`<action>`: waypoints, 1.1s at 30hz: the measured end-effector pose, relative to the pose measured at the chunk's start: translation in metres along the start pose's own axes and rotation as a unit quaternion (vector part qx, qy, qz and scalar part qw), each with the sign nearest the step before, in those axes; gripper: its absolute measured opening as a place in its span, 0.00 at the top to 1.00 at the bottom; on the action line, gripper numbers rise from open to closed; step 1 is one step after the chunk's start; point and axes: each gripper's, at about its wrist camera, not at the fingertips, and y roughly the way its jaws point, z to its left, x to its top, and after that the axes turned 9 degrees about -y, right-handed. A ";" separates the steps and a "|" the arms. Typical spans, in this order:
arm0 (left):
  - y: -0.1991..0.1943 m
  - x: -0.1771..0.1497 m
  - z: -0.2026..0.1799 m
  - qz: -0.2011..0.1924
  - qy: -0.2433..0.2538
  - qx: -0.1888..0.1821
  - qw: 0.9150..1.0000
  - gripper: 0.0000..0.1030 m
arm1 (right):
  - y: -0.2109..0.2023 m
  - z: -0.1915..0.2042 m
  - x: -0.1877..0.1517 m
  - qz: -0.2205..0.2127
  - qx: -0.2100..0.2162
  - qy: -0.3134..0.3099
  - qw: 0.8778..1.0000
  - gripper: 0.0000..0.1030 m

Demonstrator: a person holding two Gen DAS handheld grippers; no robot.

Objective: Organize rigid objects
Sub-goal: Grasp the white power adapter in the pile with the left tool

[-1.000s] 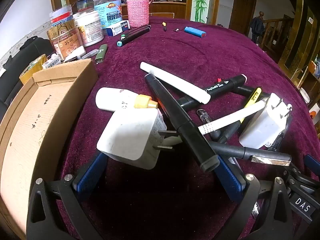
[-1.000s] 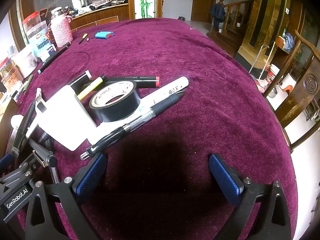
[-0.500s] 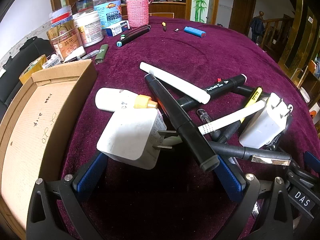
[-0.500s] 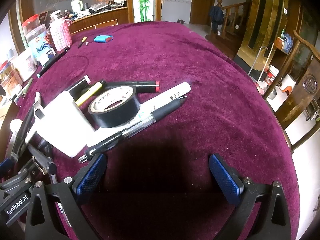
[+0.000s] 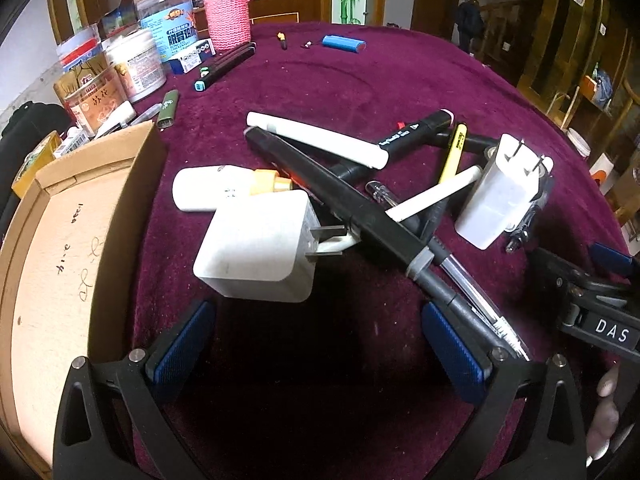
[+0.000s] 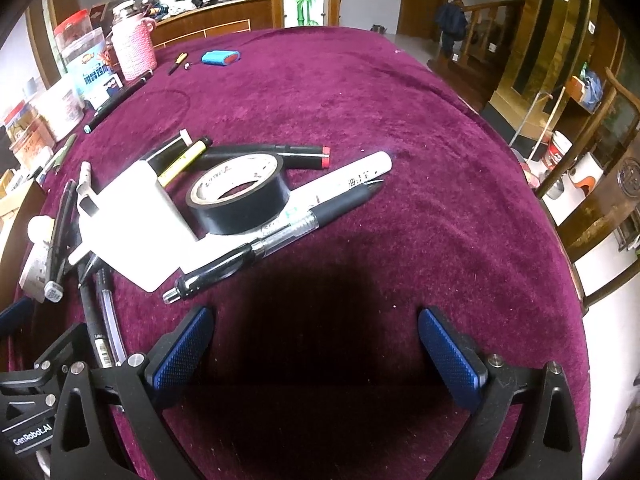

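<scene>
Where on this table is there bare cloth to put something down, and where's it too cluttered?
Bare cloth lies right of the white marker and black tape roll, out to the table edge, and beyond the pile toward the blue battery. It is crowded around the white charger, and jars line the cardboard box side.

A home is suggested: a velvet-covered table [image 6: 400,128], a wooden staircase [image 6: 480,24] far right, food jars [image 5: 132,64] far left.

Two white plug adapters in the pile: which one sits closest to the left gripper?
The bigger square adapter, prongs pointing right, lying just ahead of the left gripper. The other adapter stands farther right, prongs pointing up.
</scene>
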 end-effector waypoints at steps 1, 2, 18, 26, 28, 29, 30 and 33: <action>-0.002 -0.002 0.000 0.000 -0.001 0.000 1.000 0.00 | -0.003 -0.001 -0.002 -0.001 -0.015 0.005 1.000 0.01; -0.005 -0.004 0.002 -0.001 -0.002 0.002 1.000 0.00 | -0.010 -0.002 -0.004 -0.012 -0.029 0.010 0.999 0.01; -0.086 0.003 0.053 -0.085 -0.054 -0.058 0.993 0.00 | -0.059 -0.017 -0.004 -0.211 -0.014 0.059 0.976 0.01; -0.039 0.051 0.012 -0.059 -0.037 -0.031 0.997 0.00 | -0.047 -0.034 -0.002 -0.193 0.019 0.082 0.978 0.01; -0.022 0.064 0.007 -0.058 -0.025 0.004 0.998 0.00 | -0.046 -0.034 -0.002 -0.190 0.023 0.086 0.978 0.01; -0.012 0.068 0.006 -0.049 -0.014 0.026 0.998 0.04 | -0.047 -0.034 -0.003 -0.191 0.024 0.087 0.977 0.01; -0.004 0.068 0.006 -0.033 -0.007 0.030 0.999 0.16 | -0.047 -0.034 -0.002 -0.191 0.025 0.088 0.977 0.01; 0.012 0.055 0.009 0.023 0.002 0.027 0.999 0.42 | -0.045 -0.032 -0.002 -0.189 0.026 0.086 0.978 0.01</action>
